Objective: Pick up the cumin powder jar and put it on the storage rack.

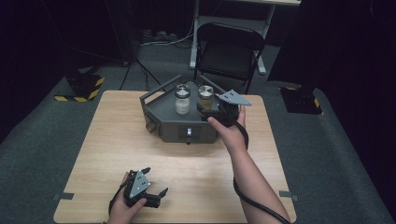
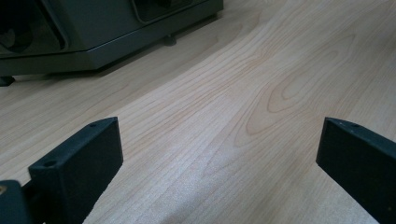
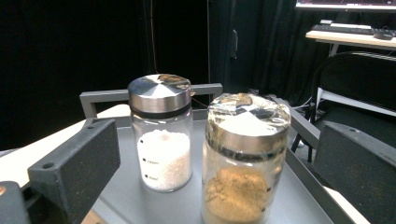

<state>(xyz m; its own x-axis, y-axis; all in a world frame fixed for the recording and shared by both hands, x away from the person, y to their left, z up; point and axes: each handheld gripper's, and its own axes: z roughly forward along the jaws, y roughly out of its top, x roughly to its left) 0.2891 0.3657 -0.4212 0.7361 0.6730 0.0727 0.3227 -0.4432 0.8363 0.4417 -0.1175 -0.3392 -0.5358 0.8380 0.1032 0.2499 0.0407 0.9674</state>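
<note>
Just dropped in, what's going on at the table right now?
A person holds a gripper in each hand. The right gripper is open at the grey tray, lined up on the jar of brown powder, not yet gripping it. The jar of white granules stands beside it on the tray. The left gripper rests open over bare wooden table near the front edge.

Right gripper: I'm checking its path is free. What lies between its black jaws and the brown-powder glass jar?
Nothing: in the right gripper view, the open right gripper faces the brown-powder glass jar directly.
</note>
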